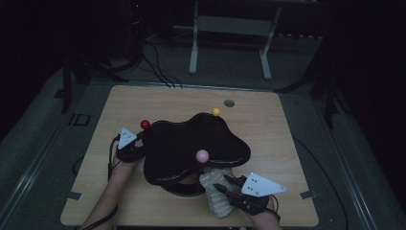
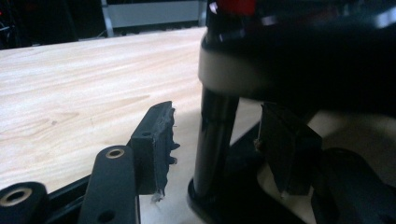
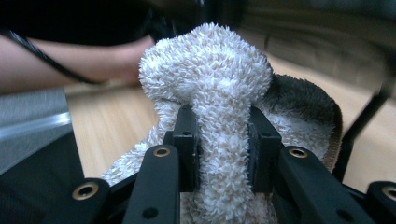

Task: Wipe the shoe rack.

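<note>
A person stands at the near edge of a wooden table (image 1: 268, 115) with a gripper in each hand. The right gripper (image 3: 219, 140) is clamped tight on a fluffy white cloth (image 3: 210, 79), near the right front of the table, just beside a black stand (image 1: 191, 146). The stand has a wavy black top with a red ball (image 1: 145, 124), a yellow ball (image 1: 216, 111) and a pink ball (image 1: 202, 155) on it. The left gripper (image 2: 212, 140) is at the stand's left side. Its jaws are apart, one on each side of a black post (image 2: 215, 135), not squeezing it.
</note>
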